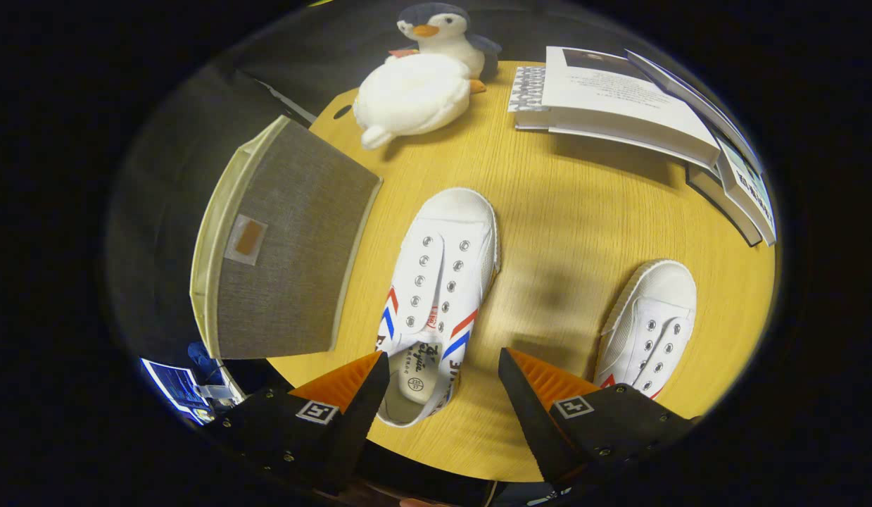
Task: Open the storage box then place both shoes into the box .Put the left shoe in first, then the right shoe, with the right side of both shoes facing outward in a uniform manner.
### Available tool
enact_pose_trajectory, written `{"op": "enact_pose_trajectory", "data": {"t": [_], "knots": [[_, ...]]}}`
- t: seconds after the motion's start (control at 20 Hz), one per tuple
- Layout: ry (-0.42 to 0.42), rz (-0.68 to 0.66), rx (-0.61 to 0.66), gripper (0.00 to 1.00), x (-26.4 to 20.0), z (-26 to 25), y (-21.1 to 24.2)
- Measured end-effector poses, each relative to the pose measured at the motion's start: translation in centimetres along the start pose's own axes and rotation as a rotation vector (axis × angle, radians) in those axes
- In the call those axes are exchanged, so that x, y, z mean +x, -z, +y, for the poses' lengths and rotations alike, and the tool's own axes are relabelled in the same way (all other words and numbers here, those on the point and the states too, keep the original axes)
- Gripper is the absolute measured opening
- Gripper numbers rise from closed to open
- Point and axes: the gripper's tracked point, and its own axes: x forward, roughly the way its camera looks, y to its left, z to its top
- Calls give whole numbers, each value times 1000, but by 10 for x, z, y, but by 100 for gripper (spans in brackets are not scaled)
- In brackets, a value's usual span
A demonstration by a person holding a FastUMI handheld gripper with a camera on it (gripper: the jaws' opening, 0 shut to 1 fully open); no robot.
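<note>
Hand-held gripper [443, 394] spread wide, gripping nothing, above left shoe's [439, 282] heel; storage box [288, 246] beside it, lid on.

The gripper [443, 394] is hovering with fingers spread apart over one shoe [439, 282], its heel lying between them. At three o'clock the other shoe [650, 324] is sitting; at ten o'clock the storage box [288, 246]. Toward twelve, a toy penguin [428, 77] and books [618, 98] are resting on the table [569, 211].
</note>
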Motion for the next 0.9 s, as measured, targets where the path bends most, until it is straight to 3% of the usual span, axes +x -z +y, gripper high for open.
{"op": "enact_pose_trajectory", "data": {"t": [0.25, 0.35, 0.45, 0.5, 0.55, 0.9], "knots": [[52, 46, -25, 90, 23, -7, -7], [45, 68, -52, 68, 28, -1, -5], [87, 56, -83, 17, 28, -4, -7], [91, 51, -48, 17, 32, -5, -2], [84, 54, -26, 5, 26, -5, -4], [20, 82, 35, 5, 6, -3, -10]]}}
